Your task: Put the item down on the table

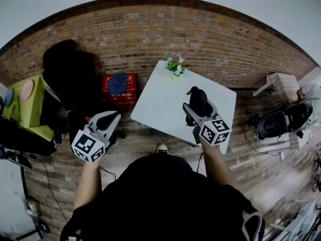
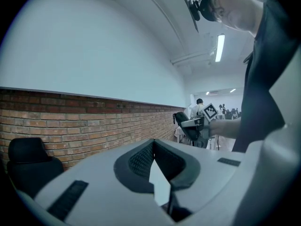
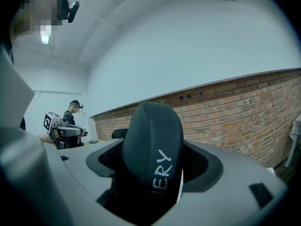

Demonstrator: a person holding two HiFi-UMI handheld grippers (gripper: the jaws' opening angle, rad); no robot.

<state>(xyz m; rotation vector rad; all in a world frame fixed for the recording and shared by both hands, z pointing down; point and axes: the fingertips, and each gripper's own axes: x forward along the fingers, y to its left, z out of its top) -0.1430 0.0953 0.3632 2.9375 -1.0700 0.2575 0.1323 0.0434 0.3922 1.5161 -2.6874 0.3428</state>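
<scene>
Black shirt (image 1: 160, 200) and bare forearms are filling the bottom of my head view while I am running both grippers from afar. Far left, a black chair (image 1: 67, 72) is standing by the brick wall (image 1: 210, 34). My left gripper (image 1: 116, 115) is hovering over the wood floor, off the left edge of the white table (image 1: 160, 109), and its jaws are sitting clenched tip to tip with nothing between them. Behind it, a red crate (image 1: 120, 90) with a blue cloth on top is resting just beside the table's left corner. A small bunch of flowers (image 1: 175, 67) is sitting at the table's far corner. My right gripper (image 1: 198, 107) is reaching over the right half of the table and grasping a black case (image 1: 197, 97) with white lettering, its jaws spread wide around the case's sides. I cannot tell whether the case is touching the tabletop. Far right, a wooden stool (image 1: 281, 84) is standing well apart from the table.
</scene>
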